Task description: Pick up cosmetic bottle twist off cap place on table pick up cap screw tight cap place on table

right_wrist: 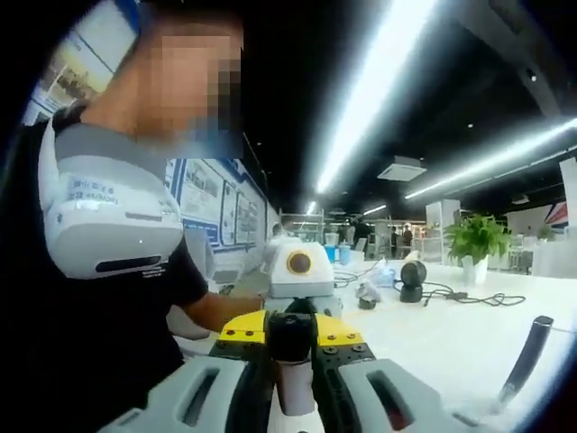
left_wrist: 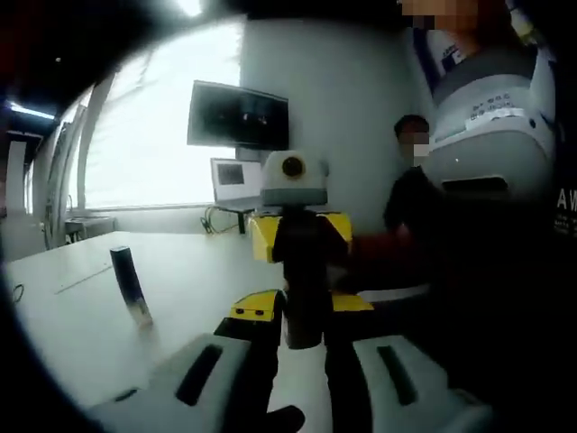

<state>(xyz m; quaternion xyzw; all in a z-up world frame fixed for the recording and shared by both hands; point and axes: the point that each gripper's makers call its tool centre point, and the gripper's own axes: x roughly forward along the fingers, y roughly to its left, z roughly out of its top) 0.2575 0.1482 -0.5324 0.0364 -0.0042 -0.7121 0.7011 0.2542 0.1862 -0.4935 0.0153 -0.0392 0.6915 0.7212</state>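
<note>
- Left gripper [left_wrist: 302, 379] clamps the cosmetic bottle [left_wrist: 303, 311] upright at six o'clock above the white table [left_wrist: 180, 280]
- Right gripper [right_wrist: 293, 397] is closed on the bottle's black cap [right_wrist: 290, 336]
- Dark tube [left_wrist: 128, 281] stands at nine o'clock

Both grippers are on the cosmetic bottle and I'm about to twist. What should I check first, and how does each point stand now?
1. Right gripper shut on the pale cylindrical bottle: ok.
2. Left gripper shut on the black round cap: ok.
3. The two grippers face each other in line along the bottle: ok.
4. Cap already loosened or still tight: cannot tell, the seam is hidden by the jaws.
5. Bare spot on the white table for setting the cap down: ok.
6. Slim dark stick-shaped object standing on the table, apart from both grippers: ok.
</note>
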